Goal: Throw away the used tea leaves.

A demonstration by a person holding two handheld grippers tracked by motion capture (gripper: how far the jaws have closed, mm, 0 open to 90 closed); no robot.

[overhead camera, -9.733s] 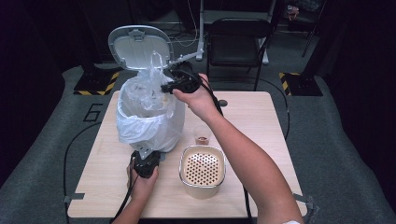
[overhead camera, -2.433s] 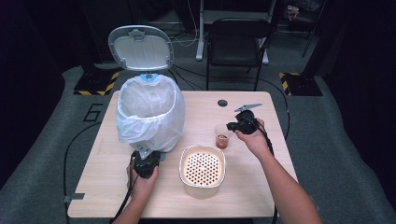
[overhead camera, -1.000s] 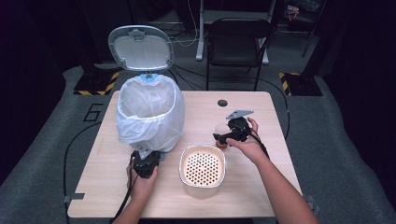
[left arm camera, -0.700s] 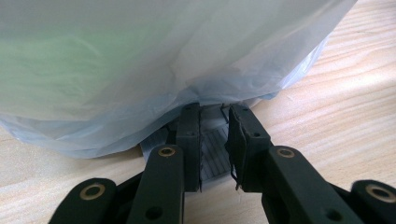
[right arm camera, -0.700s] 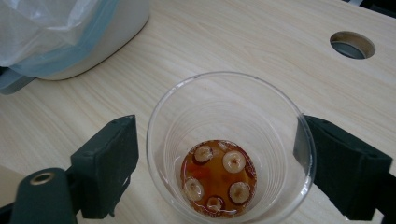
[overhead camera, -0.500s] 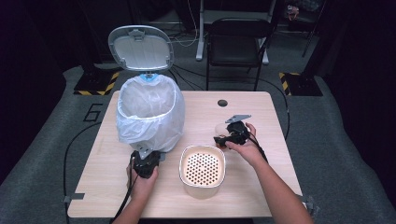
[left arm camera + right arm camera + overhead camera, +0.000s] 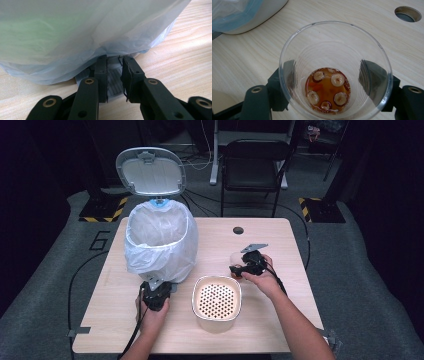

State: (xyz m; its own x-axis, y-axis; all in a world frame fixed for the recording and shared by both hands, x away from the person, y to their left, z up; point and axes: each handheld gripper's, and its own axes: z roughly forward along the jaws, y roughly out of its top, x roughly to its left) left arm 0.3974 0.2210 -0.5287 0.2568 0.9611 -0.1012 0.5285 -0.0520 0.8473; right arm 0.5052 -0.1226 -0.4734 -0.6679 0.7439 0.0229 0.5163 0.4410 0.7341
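Observation:
A bin [image 7: 160,240] lined with a white bag [image 7: 75,32] stands at the table's left, its lid [image 7: 150,170] up. At the bin's foot, my left gripper [image 7: 156,292] is shut on the grey ribbed pedal [image 7: 113,80], one jaw on each side of it. My right gripper [image 7: 245,267] is shut on a clear plastic cup [image 7: 334,72] and holds it upright just above the table, right of centre. The cup [image 7: 236,261] holds a little amber liquid with several red date slices. A cream bowl with a perforated insert [image 7: 216,301] sits near the front edge, just left of the cup.
A round cable hole [image 7: 238,230] lies in the wooden table [image 7: 280,310] behind the cup. A black chair [image 7: 255,165] stands beyond the far edge. Cables trail on the grey floor.
My right gripper has carried the cup left and nearer, toward the perforated bowl. Long before, it was up at the bin's mouth. The left gripper has stayed on the pedal.

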